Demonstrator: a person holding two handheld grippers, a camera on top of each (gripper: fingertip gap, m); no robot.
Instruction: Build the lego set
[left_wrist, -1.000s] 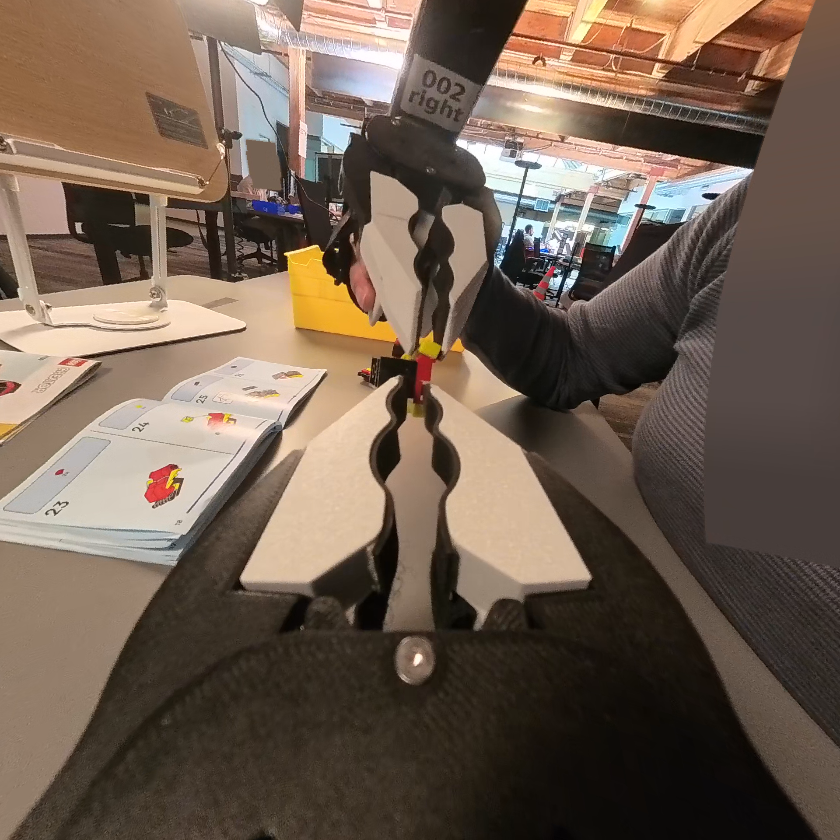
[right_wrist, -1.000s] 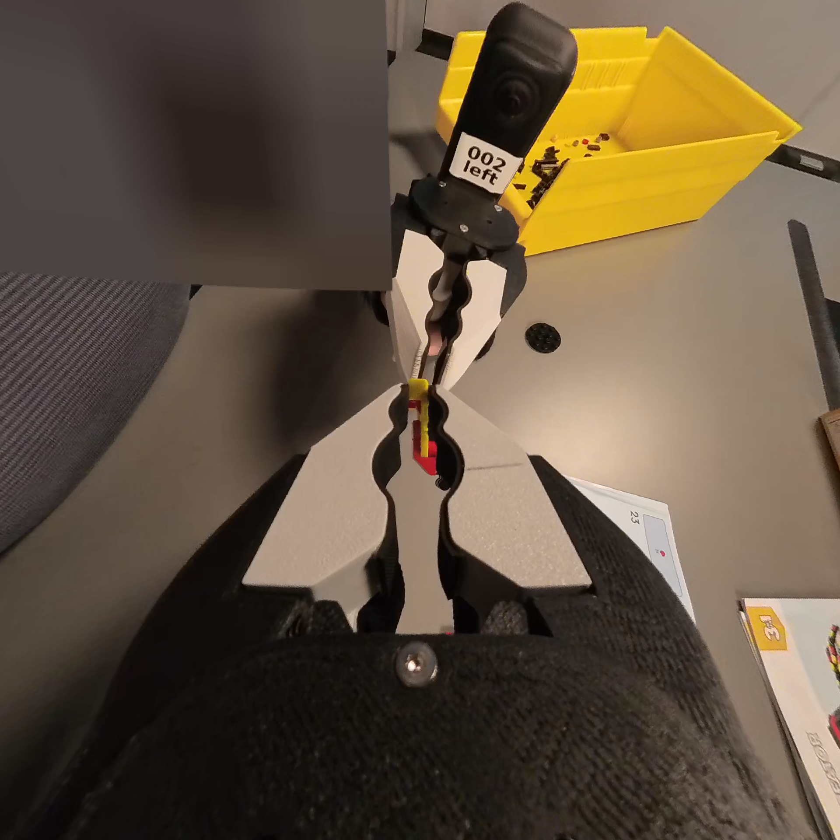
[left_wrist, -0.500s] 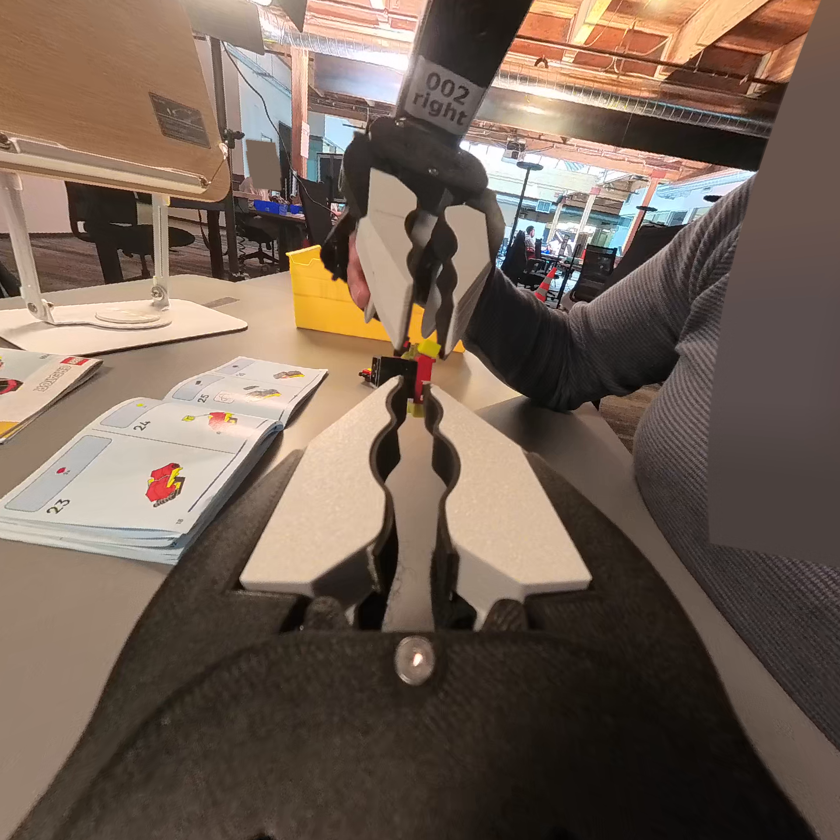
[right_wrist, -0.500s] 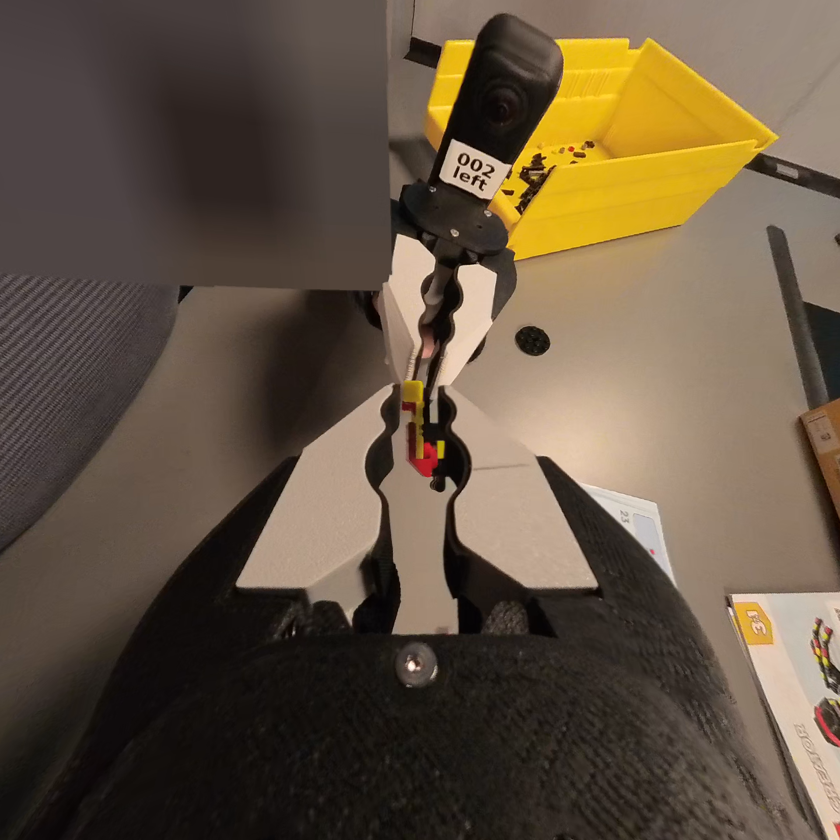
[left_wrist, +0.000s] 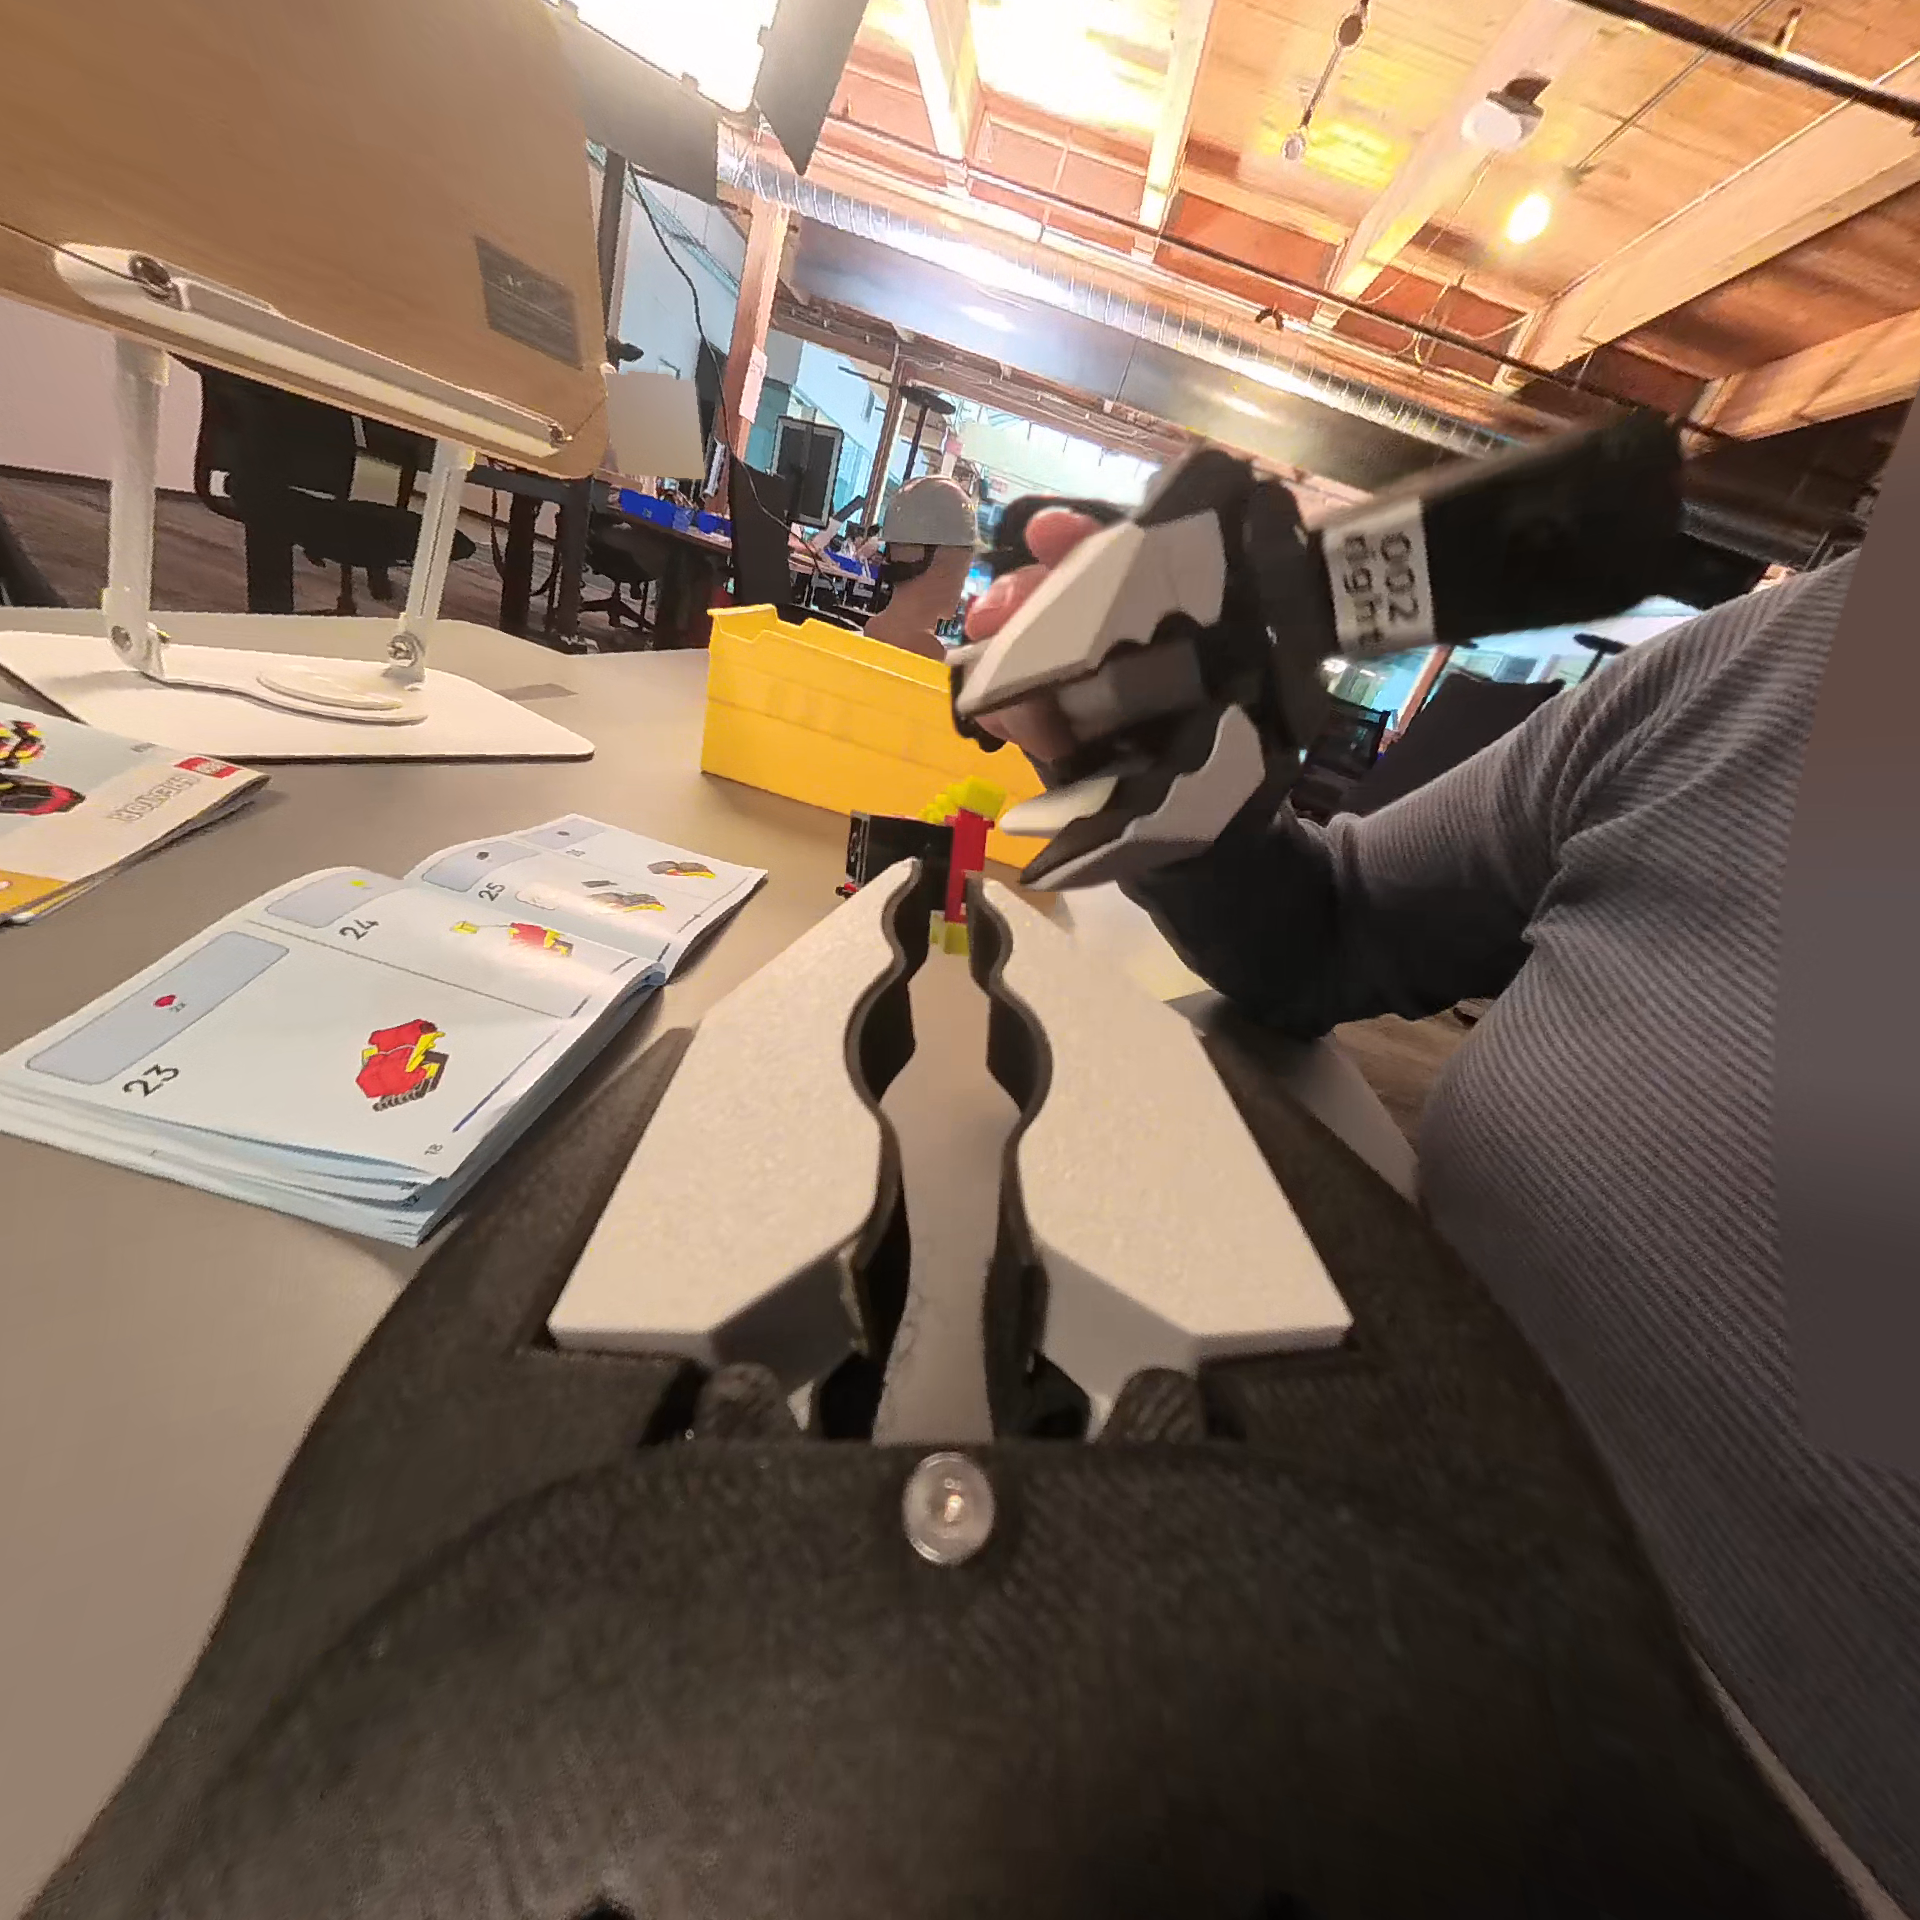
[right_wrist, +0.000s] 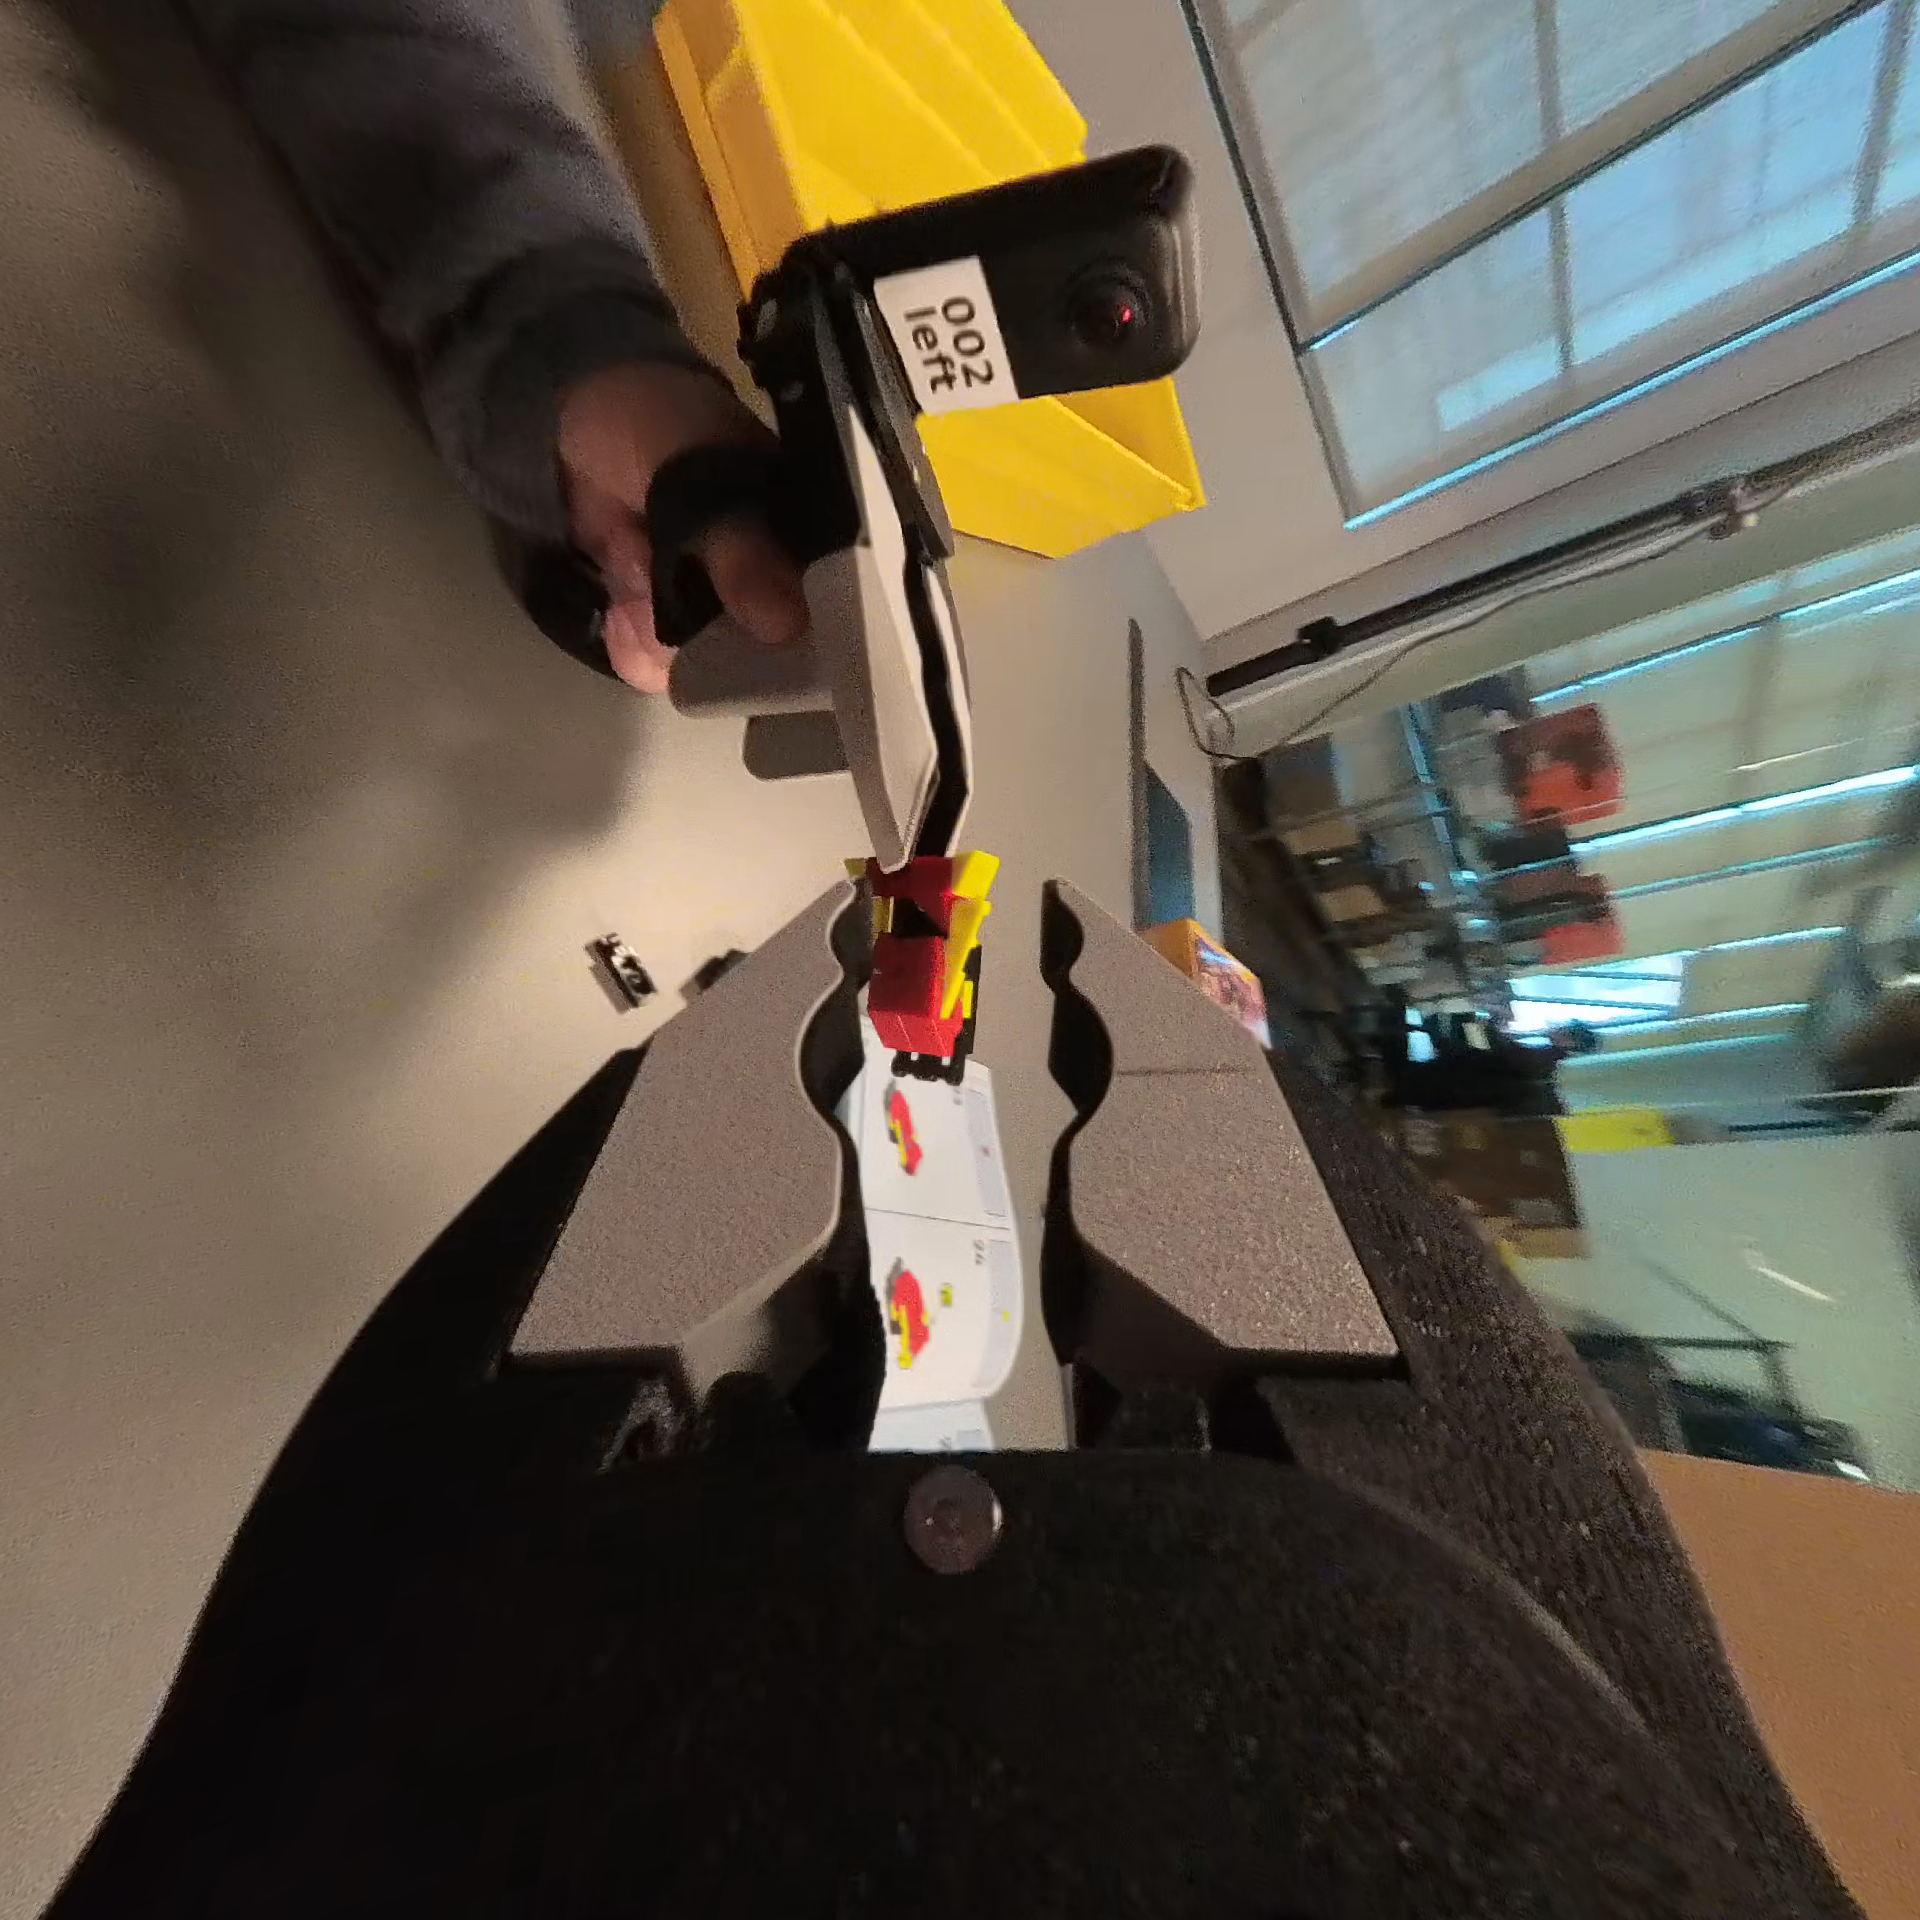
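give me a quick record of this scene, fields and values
left gripper: shut on lego model
lego model: red, yellow and black, held off the table
right gripper: open, tips either side of the model
yellow bin: on table behind the grippers
open booklet: flat on table, left of left gripper

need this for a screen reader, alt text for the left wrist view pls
The left gripper is shut on a red and yellow lego model, with the open right gripper beside it. An open instruction booklet lies on the grey table, a yellow bin behind.
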